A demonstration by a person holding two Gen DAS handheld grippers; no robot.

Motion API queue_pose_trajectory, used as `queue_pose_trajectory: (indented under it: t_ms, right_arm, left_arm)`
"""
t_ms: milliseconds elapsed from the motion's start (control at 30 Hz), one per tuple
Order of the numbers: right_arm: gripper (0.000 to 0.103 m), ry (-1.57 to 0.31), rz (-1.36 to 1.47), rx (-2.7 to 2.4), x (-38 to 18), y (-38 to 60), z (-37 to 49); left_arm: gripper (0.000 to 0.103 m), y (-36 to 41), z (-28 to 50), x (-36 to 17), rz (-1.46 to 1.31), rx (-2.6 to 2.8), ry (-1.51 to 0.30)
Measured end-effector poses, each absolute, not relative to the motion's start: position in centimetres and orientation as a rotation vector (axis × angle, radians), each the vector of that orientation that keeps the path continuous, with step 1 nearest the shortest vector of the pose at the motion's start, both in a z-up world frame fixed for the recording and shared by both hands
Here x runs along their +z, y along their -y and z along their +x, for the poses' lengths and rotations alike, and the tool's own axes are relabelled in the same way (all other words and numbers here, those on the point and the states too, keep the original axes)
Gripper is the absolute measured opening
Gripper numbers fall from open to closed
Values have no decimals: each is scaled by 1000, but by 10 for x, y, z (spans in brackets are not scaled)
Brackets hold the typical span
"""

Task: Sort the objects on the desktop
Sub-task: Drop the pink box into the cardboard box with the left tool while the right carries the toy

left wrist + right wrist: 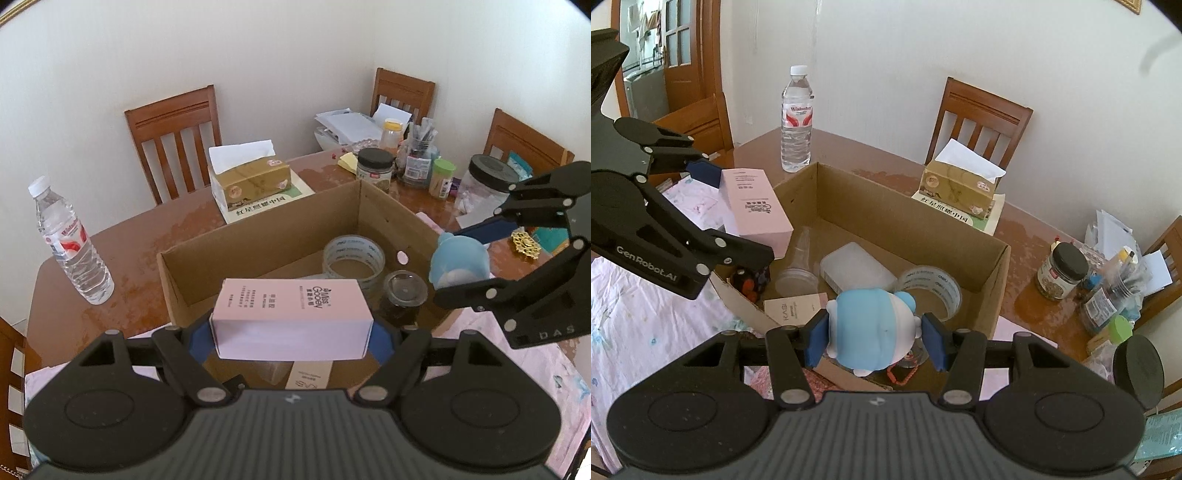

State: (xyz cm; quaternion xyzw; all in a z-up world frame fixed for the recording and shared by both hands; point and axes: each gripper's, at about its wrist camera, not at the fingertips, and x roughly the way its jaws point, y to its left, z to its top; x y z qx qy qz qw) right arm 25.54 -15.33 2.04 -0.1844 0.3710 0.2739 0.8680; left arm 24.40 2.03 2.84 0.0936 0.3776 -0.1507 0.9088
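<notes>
My left gripper (pixel 291 339) is shut on a pink carton (pixel 291 317), gripped by its two ends and held above the near edge of an open cardboard box (pixel 258 229). The right wrist view shows that left gripper (pixel 735 210) and the pink carton (pixel 753 206) over the cardboard box's (pixel 886 210) left corner. My right gripper (pixel 875 343) is shut on a blue and white toy figure (pixel 868 328) above the box's near wall. From the left wrist view, the right gripper (pixel 456 266) holds the toy (pixel 460 264) at the box's right side.
Inside the box lie a tape roll (pixel 931 290), a clear plastic container (pixel 857 269), a clear cup (pixel 798 273), a small beige carton (pixel 796 308) and a dark jar (pixel 404 295). A water bottle (pixel 70 240), a tissue box (pixel 251 177) and several jars (pixel 375 164) stand on the wooden table.
</notes>
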Motion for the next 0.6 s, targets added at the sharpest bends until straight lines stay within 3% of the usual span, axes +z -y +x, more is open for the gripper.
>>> queue_pose_trajectory:
  t_ms: [600]
  right_arm:
    - [59,-803,-381,607,12,137,264]
  left_arm:
    - [89,-37,246,25,142,-271,-829]
